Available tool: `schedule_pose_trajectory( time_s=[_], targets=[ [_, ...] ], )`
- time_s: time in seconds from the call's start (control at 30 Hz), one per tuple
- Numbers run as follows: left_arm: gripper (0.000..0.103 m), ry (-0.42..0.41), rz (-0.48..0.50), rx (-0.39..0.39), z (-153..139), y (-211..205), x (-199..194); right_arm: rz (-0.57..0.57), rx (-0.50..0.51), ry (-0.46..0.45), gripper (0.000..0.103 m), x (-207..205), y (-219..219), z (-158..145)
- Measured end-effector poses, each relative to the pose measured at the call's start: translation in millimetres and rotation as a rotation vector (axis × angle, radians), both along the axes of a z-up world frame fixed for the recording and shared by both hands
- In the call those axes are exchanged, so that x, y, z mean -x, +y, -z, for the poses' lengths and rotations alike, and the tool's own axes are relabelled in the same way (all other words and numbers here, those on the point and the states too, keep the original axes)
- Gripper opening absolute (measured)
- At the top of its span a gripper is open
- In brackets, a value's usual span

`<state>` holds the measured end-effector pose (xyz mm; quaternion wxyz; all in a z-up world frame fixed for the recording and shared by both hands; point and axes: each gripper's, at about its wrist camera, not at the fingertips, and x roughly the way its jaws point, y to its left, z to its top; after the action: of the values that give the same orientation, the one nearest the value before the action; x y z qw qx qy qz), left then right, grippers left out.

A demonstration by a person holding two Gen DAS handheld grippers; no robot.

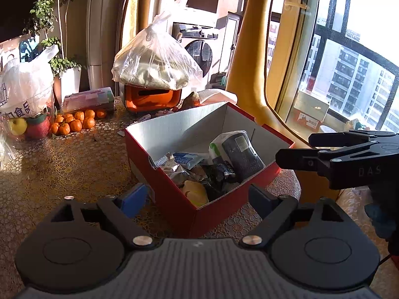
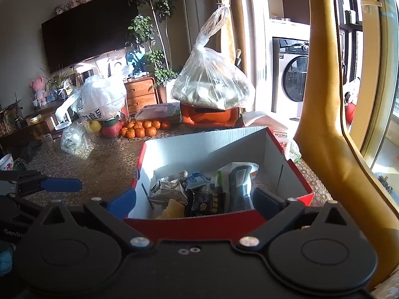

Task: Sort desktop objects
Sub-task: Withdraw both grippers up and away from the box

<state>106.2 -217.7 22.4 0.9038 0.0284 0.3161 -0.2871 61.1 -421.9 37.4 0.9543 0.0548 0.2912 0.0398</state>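
An open red cardboard box with a white inside stands on the patterned table. It holds several packets, a dark pouch and a yellow item. My left gripper is open and empty, its blue pads either side of the box's near corner. My right gripper is open and empty, just above the box's near wall; the same packets lie below it. The right gripper also shows at the right in the left wrist view, and the left one at the left in the right wrist view.
Behind the box stand an orange container topped by a clear plastic bag, a pile of tangerines, a clear case, a white shopping bag and apples. A yellow chair back rises at the right by the window.
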Motion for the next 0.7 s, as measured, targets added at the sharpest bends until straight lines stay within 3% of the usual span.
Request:
schedule_pose_trajectory(
  time_s=[0.07, 0.5, 0.7],
  targets=[
    [0.103, -0.001, -0.009, 0.003, -0.3, 1.7, 2.0, 0.001, -0.010, -0.001, 0.103, 2.6, 0.4, 0.1],
    [0.103, -0.047, -0.056, 0.010, -0.4, 19.2, 21.0, 0.025, -0.033, 0.002, 0.103, 20.1, 5.6, 2.6],
    [0.103, -0.027, -0.082, 0.013, 0.8, 24.2, 23.9, 0.037, -0.029, 0.006, 0.103, 25.5, 8.0, 5.4]
  ],
)
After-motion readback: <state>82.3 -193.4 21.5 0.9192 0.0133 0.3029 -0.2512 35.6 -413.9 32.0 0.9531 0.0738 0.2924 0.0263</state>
